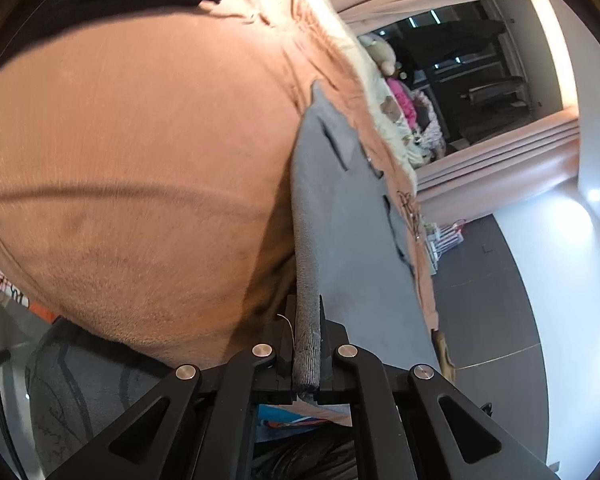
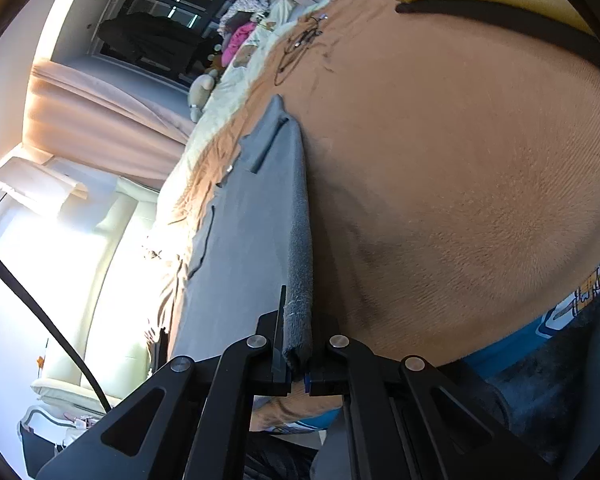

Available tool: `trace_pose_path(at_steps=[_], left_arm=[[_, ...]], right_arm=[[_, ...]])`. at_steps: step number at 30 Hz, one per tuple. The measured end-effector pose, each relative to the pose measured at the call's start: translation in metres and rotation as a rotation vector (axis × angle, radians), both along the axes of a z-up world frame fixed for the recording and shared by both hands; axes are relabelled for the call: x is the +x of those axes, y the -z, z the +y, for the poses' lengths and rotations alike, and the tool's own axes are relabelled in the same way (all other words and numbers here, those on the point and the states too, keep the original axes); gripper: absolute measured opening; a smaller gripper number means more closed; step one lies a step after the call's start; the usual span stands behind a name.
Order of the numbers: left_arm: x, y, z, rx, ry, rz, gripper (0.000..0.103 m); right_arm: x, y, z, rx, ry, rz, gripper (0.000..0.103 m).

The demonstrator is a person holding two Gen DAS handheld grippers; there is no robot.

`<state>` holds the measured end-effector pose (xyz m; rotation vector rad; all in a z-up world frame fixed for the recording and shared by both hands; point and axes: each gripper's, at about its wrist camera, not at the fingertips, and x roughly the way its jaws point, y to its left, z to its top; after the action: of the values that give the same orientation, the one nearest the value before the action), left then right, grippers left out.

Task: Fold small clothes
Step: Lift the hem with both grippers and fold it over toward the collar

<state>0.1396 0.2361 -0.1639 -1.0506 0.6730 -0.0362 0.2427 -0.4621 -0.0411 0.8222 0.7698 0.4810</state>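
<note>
A small grey garment [image 1: 352, 240] lies stretched over an orange-brown bed cover [image 1: 132, 152]. Its ribbed hem runs straight into my left gripper [image 1: 306, 344], which is shut on that hem near one corner. In the right wrist view the same grey garment [image 2: 244, 240] stretches away from me over the bed cover [image 2: 460, 168]. The ribbed hem [image 2: 300, 272] ends between the black fingers of my right gripper [image 2: 298, 344], which is shut on its other corner. The hem is lifted a little off the cover between the two grips.
A cream blanket and soft toys [image 1: 384, 56] lie along the far side of the bed, with pink clothing [image 2: 236, 40] beside them. Curtains [image 2: 100, 120] and a dark window stand beyond. A blue printed cloth [image 2: 572, 300] lies at the near edge. Grey floor [image 1: 492, 288] shows beside the bed.
</note>
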Motion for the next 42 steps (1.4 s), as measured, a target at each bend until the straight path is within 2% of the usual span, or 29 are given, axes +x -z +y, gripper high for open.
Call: trace_pose_path(at_steps=[16, 27, 42], left_arm=[[-0.034, -0.067, 0.003, 0.009, 0.002, -0.139, 0.003], [-0.086, -0.099, 0.001, 0.016, 0.002, -0.217, 0.003], [-0.168, -0.122, 0.004, 0.037, 0.001, -0.277, 0.003]], right_arm=[[-0.05, -0.016, -0.011, 0.067, -0.021, -0.122, 0.0], [-0.091, -0.018, -0.02, 0.1, -0.04, -0.201, 0.0], [-0.14, -0.015, -0.042, 0.099, -0.063, -0.273, 0.0]])
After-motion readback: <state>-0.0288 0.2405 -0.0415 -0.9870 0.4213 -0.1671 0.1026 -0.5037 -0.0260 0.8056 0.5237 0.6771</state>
